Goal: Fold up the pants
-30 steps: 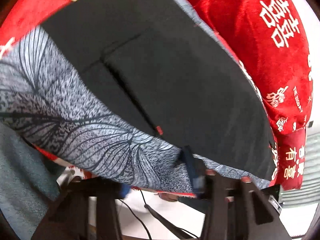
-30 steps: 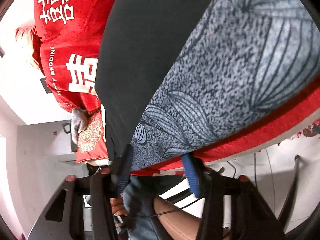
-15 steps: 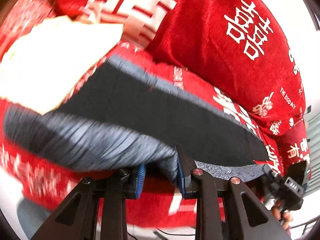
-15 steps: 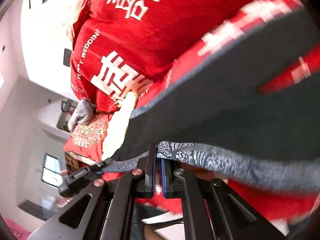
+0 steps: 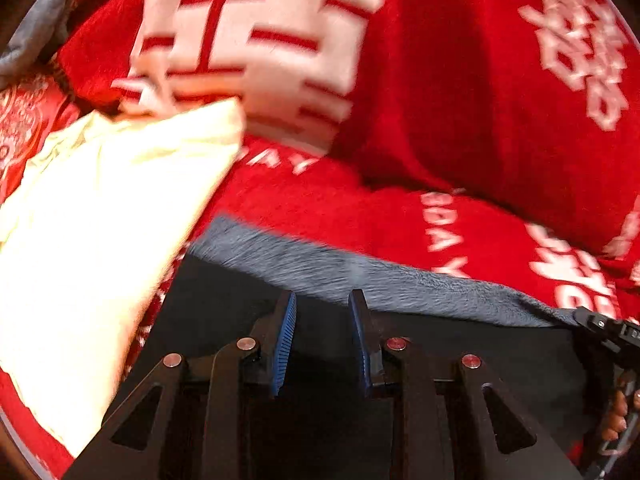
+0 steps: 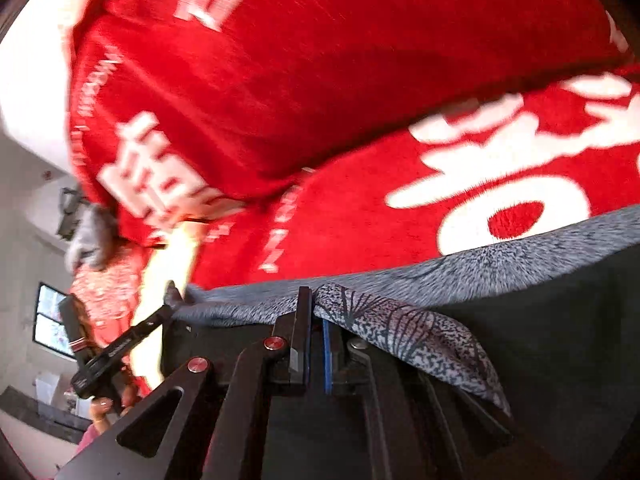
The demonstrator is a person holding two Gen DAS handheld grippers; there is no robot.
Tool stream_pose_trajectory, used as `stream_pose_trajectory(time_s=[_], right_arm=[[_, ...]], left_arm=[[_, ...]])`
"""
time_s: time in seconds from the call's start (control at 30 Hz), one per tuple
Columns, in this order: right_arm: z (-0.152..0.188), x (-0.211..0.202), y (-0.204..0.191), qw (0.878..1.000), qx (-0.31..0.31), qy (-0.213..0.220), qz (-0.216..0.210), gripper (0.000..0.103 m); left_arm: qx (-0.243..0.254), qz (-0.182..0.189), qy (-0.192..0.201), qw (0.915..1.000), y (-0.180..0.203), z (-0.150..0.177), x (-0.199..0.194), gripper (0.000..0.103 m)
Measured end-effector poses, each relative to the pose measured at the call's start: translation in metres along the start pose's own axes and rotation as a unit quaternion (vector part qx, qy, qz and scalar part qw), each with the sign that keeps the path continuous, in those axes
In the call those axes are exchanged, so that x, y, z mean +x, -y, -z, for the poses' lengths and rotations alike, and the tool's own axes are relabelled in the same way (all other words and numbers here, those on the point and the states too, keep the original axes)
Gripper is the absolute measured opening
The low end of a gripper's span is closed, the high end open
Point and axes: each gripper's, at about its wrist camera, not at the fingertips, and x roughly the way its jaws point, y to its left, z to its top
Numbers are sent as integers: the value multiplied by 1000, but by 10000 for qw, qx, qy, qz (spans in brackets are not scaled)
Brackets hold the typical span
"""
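Observation:
The pants are black with a grey leaf-patterned side; they lie on a red blanket. In the left wrist view their grey edge (image 5: 380,276) runs across just beyond my left gripper (image 5: 322,304), which is open with nothing between its blue pads, over the black cloth (image 5: 480,352). In the right wrist view my right gripper (image 6: 316,312) is shut on a fold of the grey patterned cloth (image 6: 392,328), which drapes over its right finger. The black part (image 6: 560,320) lies to the right.
A red blanket with white characters (image 5: 360,208) covers the surface, with red pillows (image 5: 500,80) behind. A cream cloth (image 5: 100,220) lies at the left. The other gripper shows at the edge of each view (image 6: 120,348).
Both grippers carried the pants edge forward over the blanket and lowered it. My left gripper has opened and let go of the cloth. The right gripper stays shut on it.

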Motion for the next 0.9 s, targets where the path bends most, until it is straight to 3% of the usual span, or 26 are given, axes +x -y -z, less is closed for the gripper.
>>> stream_pose_trajectory(time_s=[0.07, 0.17, 0.2, 0.27, 0.3, 0.33, 0.47, 0.6, 0.8, 0.9], right_arm=[[-1, 17, 14, 9998, 158, -70, 14, 5], [-3, 16, 13, 9998, 188, -37, 4, 6], [-3, 14, 9, 9999, 109, -44, 21, 11], [-1, 5, 3, 10000, 44, 3, -10, 32], [1, -3, 0, 9999, 68, 74, -69, 46], [4, -13, -2, 9997, 108, 172, -104, 51], [30, -59, 0, 9985, 269, 373, -286, 51], [67, -112, 13, 9975, 347, 590, -192, 51], [153, -200, 46, 9923, 325, 1011, 632, 51], [197, -231, 70, 9892, 623, 1046, 817, 51]], left_arm=[[-142, -104, -115, 9998, -14, 4, 18, 29], [-149, -147, -31, 9998, -27, 7, 9, 30], [-69, -236, -14, 9997, -27, 9, 4, 44], [135, -403, 200, 9989, -24, 20, -12, 64], [199, -385, 262, 9987, -23, 24, -19, 64], [310, -325, 291, 9986, -19, 30, -27, 64], [777, 34, 116, 9969, 16, 58, -49, 64], [1391, 527, -92, 9888, 74, 94, -65, 64], [2001, 1318, -397, 9701, 169, 148, -82, 64], [2151, 1728, -705, 9586, 216, 172, -78, 64]])
